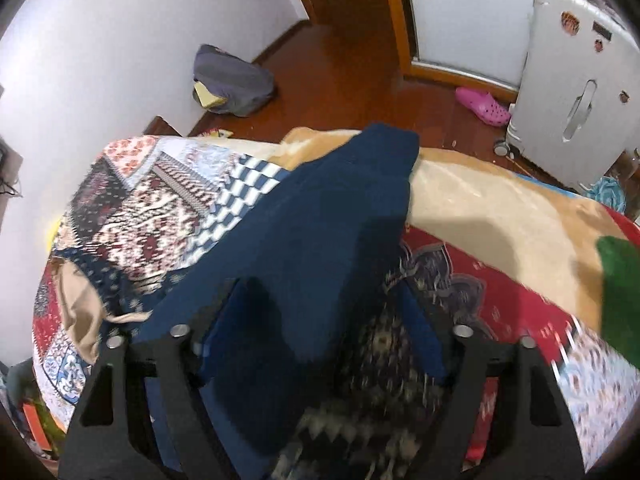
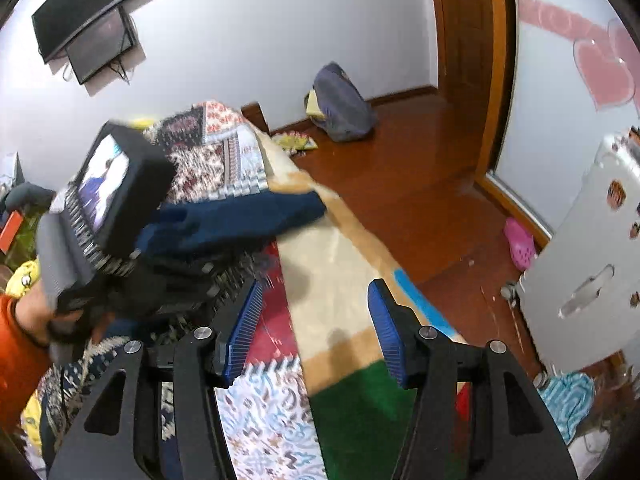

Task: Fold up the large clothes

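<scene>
Left wrist view: navy knit garment [image 1: 320, 208] w/ patterned dark trim draped between left gripper [image 1: 320, 320] jaws, grip unclear; right gripper [image 2: 316, 320] jaws apart, nothing between, over quilted bedspread [image 2: 272, 420].

garment [image 1: 332, 216] navy, fair-isle trim | bedspread [image 1: 152, 200] patchwork red/white/blue | blanket [image 1: 500, 208] tan/red/green | clog [image 1: 482, 106] pink | suitcase [image 1: 576, 80] silver | fingers [image 2: 384, 332] blue pads

Pink clog [image 1: 483, 106], white suitcase [image 1: 572, 80] (stickered), wall screen [image 2: 86, 20].
</scene>
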### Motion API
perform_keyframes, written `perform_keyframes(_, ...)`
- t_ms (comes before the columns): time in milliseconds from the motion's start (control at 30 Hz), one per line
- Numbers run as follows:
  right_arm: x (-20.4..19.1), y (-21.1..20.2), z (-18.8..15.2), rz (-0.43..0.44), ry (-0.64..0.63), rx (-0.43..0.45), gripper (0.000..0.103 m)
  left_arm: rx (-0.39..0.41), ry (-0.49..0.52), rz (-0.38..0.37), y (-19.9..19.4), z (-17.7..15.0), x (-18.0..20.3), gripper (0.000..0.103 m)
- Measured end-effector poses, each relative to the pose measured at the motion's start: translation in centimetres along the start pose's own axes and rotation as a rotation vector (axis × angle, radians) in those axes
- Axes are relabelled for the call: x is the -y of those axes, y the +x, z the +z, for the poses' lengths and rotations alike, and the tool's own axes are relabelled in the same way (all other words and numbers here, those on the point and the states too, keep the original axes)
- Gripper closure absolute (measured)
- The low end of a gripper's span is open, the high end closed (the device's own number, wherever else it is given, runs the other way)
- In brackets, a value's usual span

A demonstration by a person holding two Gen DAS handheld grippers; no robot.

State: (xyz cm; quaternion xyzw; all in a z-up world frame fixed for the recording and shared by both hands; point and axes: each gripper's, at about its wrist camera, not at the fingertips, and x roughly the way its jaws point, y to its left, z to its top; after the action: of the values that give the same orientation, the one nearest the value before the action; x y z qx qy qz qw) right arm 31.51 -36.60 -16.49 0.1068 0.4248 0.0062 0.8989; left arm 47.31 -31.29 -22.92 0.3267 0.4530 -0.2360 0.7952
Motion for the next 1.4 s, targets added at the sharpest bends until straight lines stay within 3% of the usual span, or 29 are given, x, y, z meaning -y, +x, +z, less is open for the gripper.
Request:
perform_keyframes(33, 0.3, 0.0, -0.3, -0.004, -0.003, -0.009, 0.052, -0.003, -0.009, -0.01, 0.4, 0.2, 0.0, 0.041)
perform_keyframes(67, 0.3, 0.3, -0.6, -0.01, -0.007, -0.023, 0.052, 0.005, -0.028, -0.029, 0.6, 0.4, -0.2, 0.051)
perform_keyframes(100, 0.3, 0.6, -0.8, -0.015, -0.01, -0.036, 0.052, 0.01, -0.046, -0.042, 0.6, 0.6, -0.2, 0.07)
perform_keyframes(167, 0.5, 0.8, -1.1, -0.015, -0.012, -0.047, 0.052, 0.007, -0.093, -0.053, 0.4, 0.8, -0.9, 0.094)
perform_keyframes(367, -0.3, 0.4, -0.4, 0.026, -0.023, -0.042, 0.052, 0.171, -0.257, -0.098, -5.8, -0.7, -6.6, 0.095)
perform_keyframes(500, -2.7, 0.5, 1.0, 0.054, -0.08, -0.027, 0.052, 0.281, -0.365, -0.075, -11.2, -4.0, -12.0, 0.096)
perform_keyframes(600, -5.3, 0.9, 2.1, 0.078, -0.128, -0.018, 0.052, 0.329, -0.481, -0.055, -14.7, -8.6, -16.6, 0.096)
perform_keyframes(767, -9.9, 3.1, 3.4, 0.119, -0.218, -0.03, 0.052, 0.312, -0.593, 0.067, -16.9, -17.3, -21.1, 0.096)
perform_keyframes(967, -14.5, 8.1, 2.4, 0.074, -0.327, -0.15, 0.052, 0.153, -0.734, 0.069, -13.1, -27.4, -22.6, 0.096)
perform_keyframes(1167, -15.4, 10.7, 0.0, 0.063, -0.366, -0.257, 0.052, -0.009, -0.792, 0.048, -8.1, -34.0, -21.6, 0.091)
perform_keyframes(1233, -15.4, 10.6, -0.4, 0.058, -0.369, -0.264, 0.05, -0.038, -0.773, 0.085, -7.3, -34.8, -20.9, 0.077)
perform_keyframes(1300, -15.4, 10.5, -0.7, 0.046, -0.378, -0.264, 0.049, -0.048, -0.734, 0.169, -7.2, -34.9, -20.2, 0.054)
perform_keyframes(1400, -15.5, 10.6, -0.7, 0.034, -0.389, -0.268, 0.047, -0.044, -0.631, 0.262, -7.6, -33.7, -19.0, 0.035)
